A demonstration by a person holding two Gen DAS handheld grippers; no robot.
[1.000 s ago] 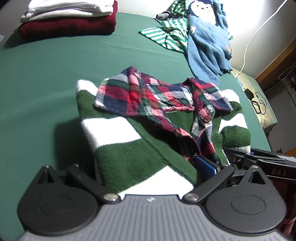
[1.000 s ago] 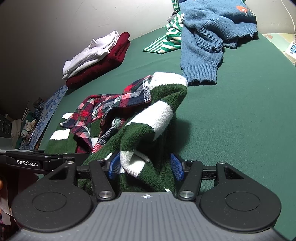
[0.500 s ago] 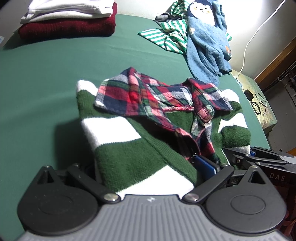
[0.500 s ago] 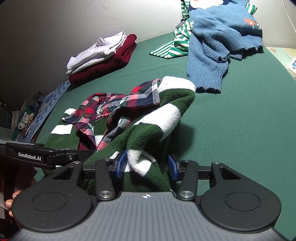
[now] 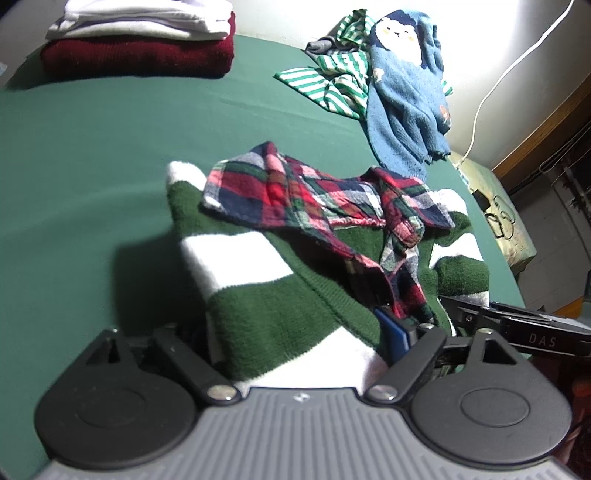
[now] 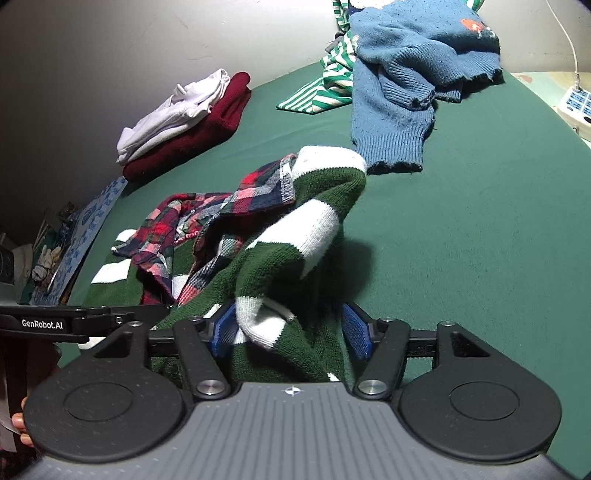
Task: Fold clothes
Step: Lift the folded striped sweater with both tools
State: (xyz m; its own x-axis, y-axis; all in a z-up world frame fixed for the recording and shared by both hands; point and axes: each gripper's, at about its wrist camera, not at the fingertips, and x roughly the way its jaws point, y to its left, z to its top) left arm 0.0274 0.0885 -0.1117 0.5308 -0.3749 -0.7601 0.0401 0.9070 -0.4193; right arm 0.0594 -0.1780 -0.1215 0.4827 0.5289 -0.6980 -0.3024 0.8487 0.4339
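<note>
Green bed (image 6: 480, 229); jaws astride striped sweater (image 6: 280, 266).

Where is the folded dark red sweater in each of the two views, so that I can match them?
Left wrist view: the red sweater is at the top left, under a folded white garment.
Right wrist view: the red sweater is at the left of the middle, by the wall, under the same white garment.
Shared landmark: the blue sweater at the far end.
</note>
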